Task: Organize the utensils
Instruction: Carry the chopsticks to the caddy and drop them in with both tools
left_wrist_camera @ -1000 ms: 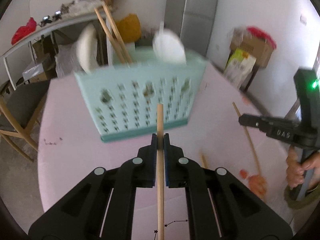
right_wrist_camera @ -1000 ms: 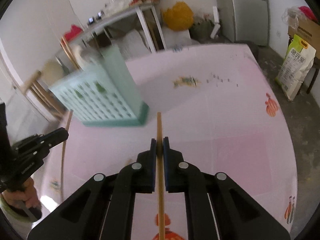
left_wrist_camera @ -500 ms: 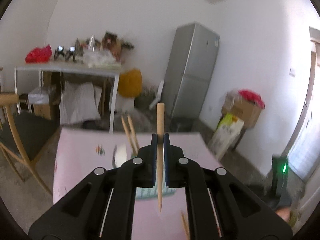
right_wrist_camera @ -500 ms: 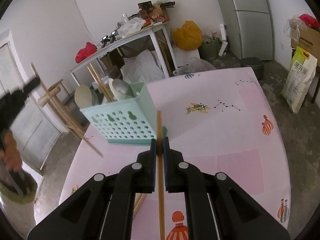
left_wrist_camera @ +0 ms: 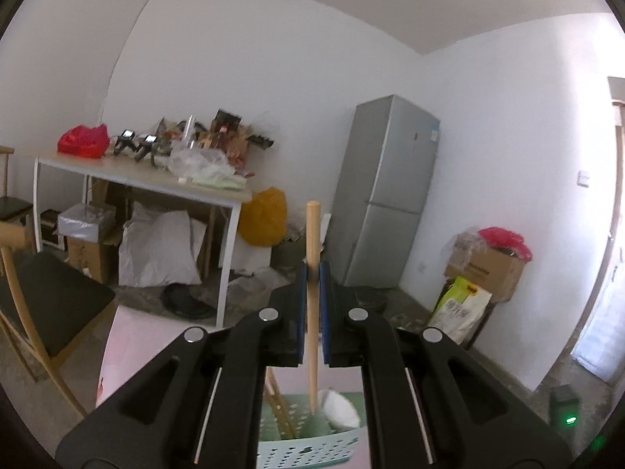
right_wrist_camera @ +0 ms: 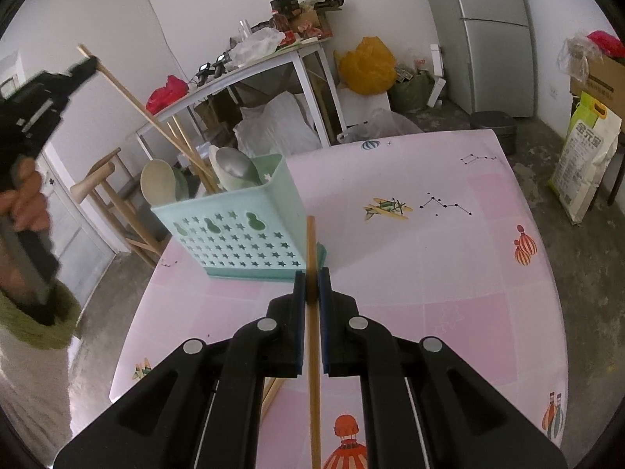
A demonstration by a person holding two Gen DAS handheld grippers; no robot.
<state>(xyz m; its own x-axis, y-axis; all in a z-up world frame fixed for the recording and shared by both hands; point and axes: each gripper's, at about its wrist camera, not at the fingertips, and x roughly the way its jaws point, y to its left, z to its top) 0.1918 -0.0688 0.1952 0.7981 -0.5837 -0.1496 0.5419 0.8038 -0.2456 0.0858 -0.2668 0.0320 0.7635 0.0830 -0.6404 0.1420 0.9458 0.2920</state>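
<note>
My left gripper [left_wrist_camera: 312, 273] is shut on a wooden chopstick [left_wrist_camera: 312, 312], held upright with its thin tip down over the teal utensil basket [left_wrist_camera: 308, 451]. In the right wrist view that gripper [right_wrist_camera: 88, 64] is high at the left, its chopstick [right_wrist_camera: 156, 125] slanting down into the basket [right_wrist_camera: 234, 230]. The basket holds spoons [right_wrist_camera: 156, 183] and other chopsticks. My right gripper [right_wrist_camera: 311, 277] is shut on a second chopstick [right_wrist_camera: 312, 351], pointing at the basket over the pink table [right_wrist_camera: 429, 273].
Loose chopsticks [right_wrist_camera: 271, 394] lie on the table under my right gripper. A wooden chair [right_wrist_camera: 113, 203] stands behind the basket. A cluttered white desk [right_wrist_camera: 250, 66], fridge [right_wrist_camera: 496, 31] and boxes line the far walls.
My left gripper has lifted and tilted up, turning its chopstick tip-down above the basket. My right gripper has drawn back slightly and still holds its chopstick.
</note>
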